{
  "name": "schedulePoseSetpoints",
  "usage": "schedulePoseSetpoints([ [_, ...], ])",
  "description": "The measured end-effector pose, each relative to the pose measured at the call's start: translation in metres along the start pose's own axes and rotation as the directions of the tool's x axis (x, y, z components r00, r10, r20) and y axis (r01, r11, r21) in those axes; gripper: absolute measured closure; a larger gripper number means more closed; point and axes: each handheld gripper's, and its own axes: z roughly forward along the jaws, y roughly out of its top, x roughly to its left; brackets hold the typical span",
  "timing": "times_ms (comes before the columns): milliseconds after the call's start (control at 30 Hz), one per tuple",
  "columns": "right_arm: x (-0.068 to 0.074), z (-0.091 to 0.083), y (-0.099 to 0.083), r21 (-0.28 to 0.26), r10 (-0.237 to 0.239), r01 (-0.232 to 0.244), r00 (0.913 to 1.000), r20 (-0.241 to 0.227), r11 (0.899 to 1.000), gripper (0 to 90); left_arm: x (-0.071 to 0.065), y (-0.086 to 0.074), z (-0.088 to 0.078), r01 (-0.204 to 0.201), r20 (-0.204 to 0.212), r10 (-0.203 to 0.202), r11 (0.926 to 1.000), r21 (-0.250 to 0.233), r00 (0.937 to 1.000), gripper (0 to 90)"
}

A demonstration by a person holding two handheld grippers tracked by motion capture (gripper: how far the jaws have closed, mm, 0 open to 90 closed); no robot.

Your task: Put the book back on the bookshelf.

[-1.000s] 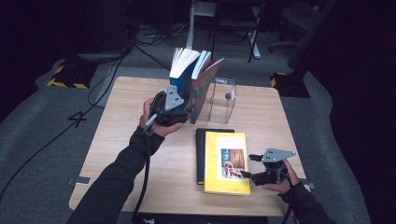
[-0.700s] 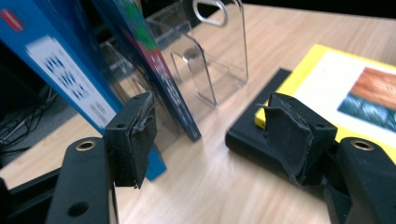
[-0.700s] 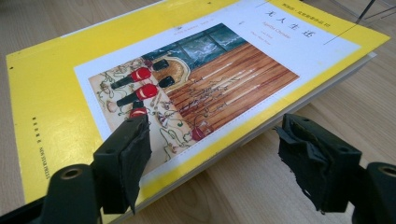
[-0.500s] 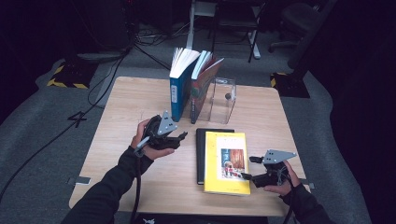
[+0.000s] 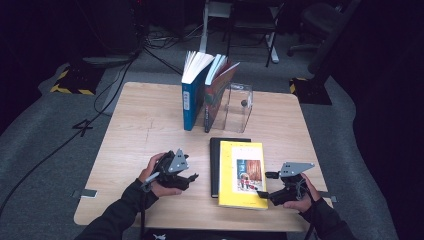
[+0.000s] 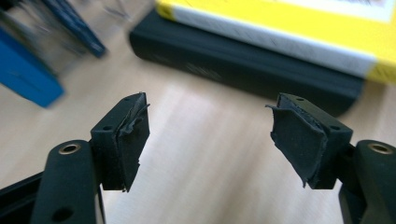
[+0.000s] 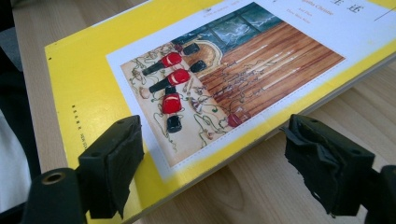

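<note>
High view shows the left gripper (image 5: 192,176) low over bare table (image 5: 145,125) at about 8 o'clock, with open wood all round it and the black book (image 5: 214,165) a short way off toward 3 o'clock. The right gripper (image 5: 264,186) sits at 5 o'clock, at the yellow book's (image 5: 242,175) near right edge, close to the table's front rim. Counted: two books lie flat, the yellow one stacked on the black one; two more stand upright at 12 o'clock, a blue book (image 5: 189,102) and a dark red book (image 5: 215,97), against a clear bookend (image 5: 239,107). Both tongs are spread with nothing pinched; both have just been opening wider. In the right gripper view the yellow book's corner (image 7: 187,154) lies between the pads without touching them. Compared with a second ago, the left hand has left the upright books and come down toward the table's near side; the right hand has stayed put
</note>
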Motion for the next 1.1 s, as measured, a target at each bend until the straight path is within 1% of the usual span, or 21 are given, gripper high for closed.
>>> schedulePoseSetpoints([
  [67,-0.003,0.001,-0.001,0.007,0.022,-0.022,0.9995,-0.021,1.000,17.5,-0.005,-0.009,0.005,0.000,0.029,-0.001,0.9998,0.019,0.9996,27.2],
  [133,-0.006,0.003,-0.002,0.016,0.056,-0.055,0.9971,-0.052,0.998,14.8,-0.010,-0.016,0.009,-0.001,0.046,-0.001,0.9994,0.035,0.9989,26.9],
  [167,-0.008,0.004,-0.002,0.018,0.066,-0.065,0.9957,-0.064,0.998,14.8,-0.011,-0.020,0.011,0.007,0.060,-0.010,0.9990,0.044,0.9981,26.6],
  [200,-0.009,0.005,-0.002,0.020,0.066,-0.065,0.9949,-0.077,0.998,14.9,-0.013,-0.022,0.013,0.010,0.071,-0.015,0.9983,0.057,0.9974,26.3],
  [233,-0.010,0.006,-0.002,0.019,0.061,-0.059,0.9947,-0.083,0.998,14.1,-0.014,-0.024,0.015,0.006,0.073,-0.011,0.9977,0.067,0.9973,25.9],
  [267,-0.009,0.006,-0.002,0.022,0.056,-0.054,0.9951,-0.082,0.998,13.9,-0.016,-0.025,0.015,0.013,0.084,-0.019,0.9973,0.072,0.9963,25.9],
  [300,-0.009,0.006,-0.001,0.024,0.052,-0.051,0.9954,-0.081,0.998,13.9,-0.016,-0.026,0.016,0.018,0.104,-0.025,0.9975,0.069,0.9943,25.8],
  [333,-0.009,0.006,-0.001,0.024,0.051,-0.050,0.9955,-0.080,0.998,13.9,-0.016,-0.027,0.016,0.022,0.115,-0.030,0.9973,0.069,0.9929,25.2],
  [400,-0.008,0.006,-0.001,0.016,0.040,-0.039,0.9962,-0.077,0.999,14.0,-0.016,-0.029,0.018,0.023,0.120,-0.031,0.9974,0.068,0.9923,24.8],
  [467,-0.008,0.005,-0.001,0.012,0.027,-0.026,0.9970,-0.073,1.000,14.3,-0.014,-0.031,0.022,0.034,0.130,-0.042,0.9975,0.062,0.9906,24.7],
  [500,-0.007,0.005,0.000,0.007,0.013,-0.013,0.9976,-0.068,1.000,15.8,-0.013,-0.032,0.024,0.039,0.128,-0.048,0.9965,0.074,0.9906,24.6],
  [533,-0.007,0.004,0.000,-0.002,0.008,-0.008,0.9981,-0.061,1.000,18.7,-0.013,-0.033,0.026,0.046,0.126,-0.055,0.9961,0.075,0.9905,24.5],
  [567,-0.007,0.003,0.001,-0.011,0.004,-0.005,0.9984,-0.057,1.000,21.6,-0.011,-0.034,0.027,0.054,0.136,-0.064,0.9959,0.073,0.9887,22.9],
  [667,-0.007,0.003,0.002,-0.022,-0.002,0.000,0.9986,-0.052,1.000,22.3,-0.010,-0.034,0.029,0.058,0.144,-0.067,0.9959,0.069,0.9873,22.0],
  [700,-0.006,0.004,0.003,-0.019,-0.004,0.003,0.9985,-0.055,1.000,22.0,-0.008,-0.035,0.030,0.055,0.152,-0.063,0.9967,0.060,0.9864,20.3],
  [767,-0.007,0.005,0.004,-0.019,-0.007,0.006,0.9987,-0.051,1.000,22.0,-0.007,-0.035,0.031,0.052,0.156,-0.061,0.9968,0.060,0.9859,18.1],
  [833,-0.007,0.007,0.008,-0.024,-0.014,0.013,0.9990,-0.043,1.000,22.2,-0.007,-0.034,0.032,0.052,0.155,-0.061,0.9967,0.063,0.9860,17.4],
  [900,-0.008,0.010,0.015,-0.020,-0.030,0.030,0.9990,-0.032,0.999,22.2,-0.006,-0.033,0.033,0.051,0.159,-0.060,0.9968,0.061,0.9854,16.9],
  [1000,-0.012,0.016,0.023,-0.016,-0.034,0.033,0.9989,-0.033,0.999,22.5,-0.006,-0.033,0.033,0.051,0.162,-0.060,0.9968,0.061,0.9850,16.8],
  [1100,-0.016,0.021,0.029,-0.019,-0.039,0.038,0.9985,-0.040,0.999,24.9,-0.006,-0.033,0.034,0.053,0.161,-0.062,0.9968,0.060,0.9851,16.8],
])
